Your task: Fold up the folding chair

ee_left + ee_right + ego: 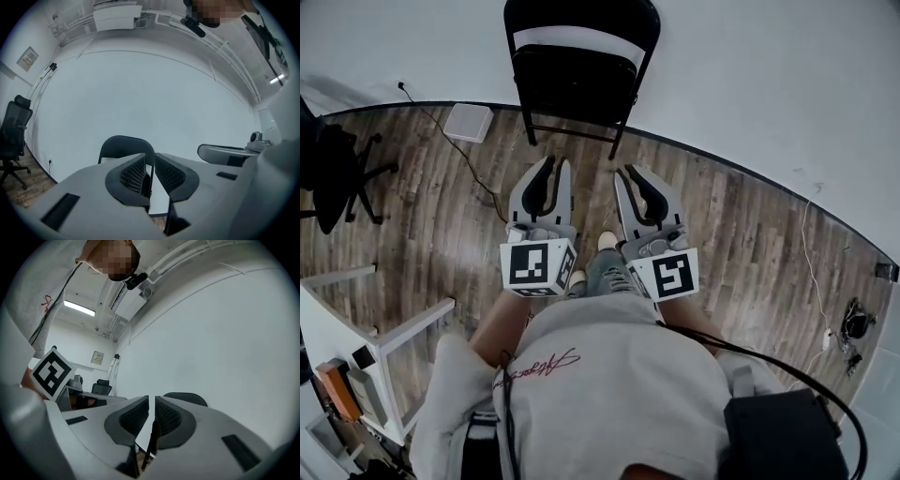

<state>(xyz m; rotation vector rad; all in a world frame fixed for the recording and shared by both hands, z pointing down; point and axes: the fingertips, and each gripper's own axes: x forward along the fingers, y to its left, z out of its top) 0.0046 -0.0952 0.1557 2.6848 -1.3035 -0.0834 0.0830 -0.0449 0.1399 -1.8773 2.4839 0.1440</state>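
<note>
We saw the black folding chair [577, 82] standing unfolded on the wooden floor [722, 244], seat down and facing us, backrest close against the white wall [750, 66].

The folding chair [581, 70] by the far wall is black; the wall [769, 66] is plain white. The floor [741, 244] is brown wood-grain planks. The left gripper [551, 183] and right gripper [639, 187] are grey with black pads [540, 187]. Their cubes [536, 265] bear black-and-white square markers. The shirt [609, 375] is pale grey with red script.

Wooden floor [750, 244]; folding chair [581, 80], white box [470, 123] on it.
</note>
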